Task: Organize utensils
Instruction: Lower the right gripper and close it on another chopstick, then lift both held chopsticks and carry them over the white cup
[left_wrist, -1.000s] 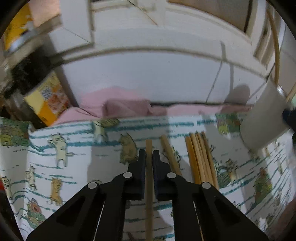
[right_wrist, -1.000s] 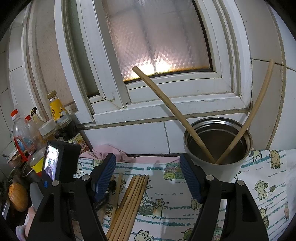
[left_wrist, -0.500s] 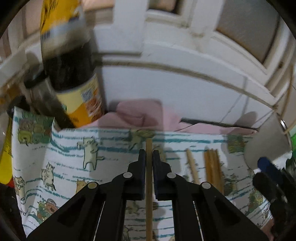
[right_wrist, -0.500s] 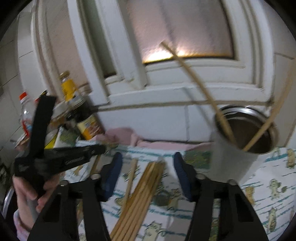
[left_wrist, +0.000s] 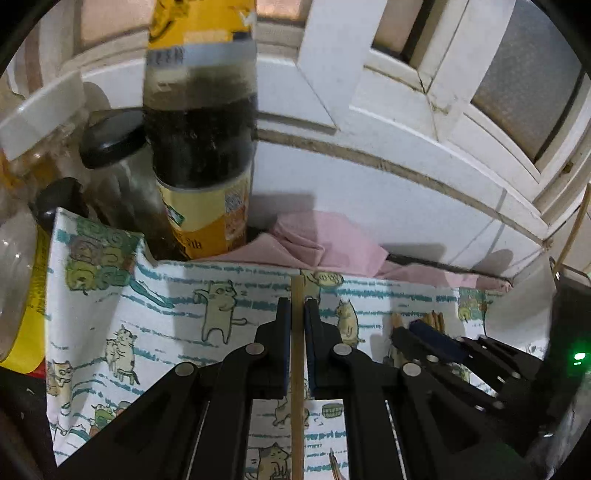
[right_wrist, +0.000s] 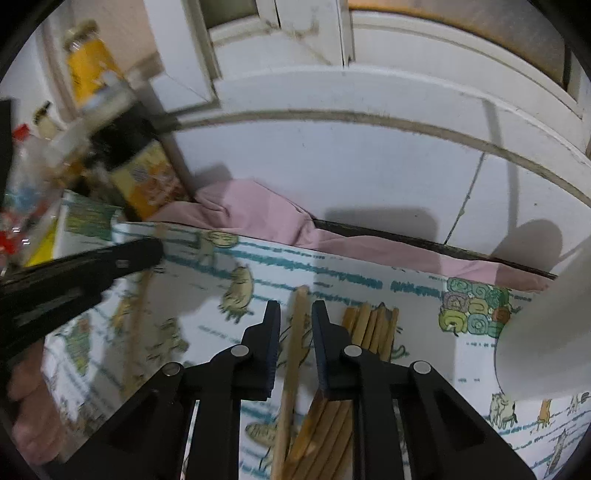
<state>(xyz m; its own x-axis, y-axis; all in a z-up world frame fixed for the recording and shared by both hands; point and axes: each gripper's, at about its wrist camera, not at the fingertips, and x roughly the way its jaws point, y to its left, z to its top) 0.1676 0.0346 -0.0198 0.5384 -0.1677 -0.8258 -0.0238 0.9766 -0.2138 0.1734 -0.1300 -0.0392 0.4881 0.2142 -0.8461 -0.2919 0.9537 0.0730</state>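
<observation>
My left gripper (left_wrist: 297, 308) is shut on a single wooden chopstick (left_wrist: 297, 369) and holds it above the cat-print cloth (left_wrist: 184, 314). It shows blurred in the right wrist view (right_wrist: 147, 251). My right gripper (right_wrist: 295, 314) is open, its jaws on either side of a lone chopstick (right_wrist: 295, 350) lying on the cloth (right_wrist: 369, 291). A bundle of several chopsticks (right_wrist: 373, 325) lies just to its right. The white utensil cup (right_wrist: 546, 332) stands at the right edge. The right gripper also shows in the left wrist view (left_wrist: 417, 330).
A dark sauce bottle with a yellow label (left_wrist: 203, 155) and jars (left_wrist: 110, 166) stand at the back left. A pink cloth (right_wrist: 251, 210) lies along the tiled wall (right_wrist: 369, 155) under the window frame.
My left gripper has lifted its chopstick and swung left toward the bottles. My right gripper has come down and narrowed around a lone chopstick; the cup has slid to the right edge.
</observation>
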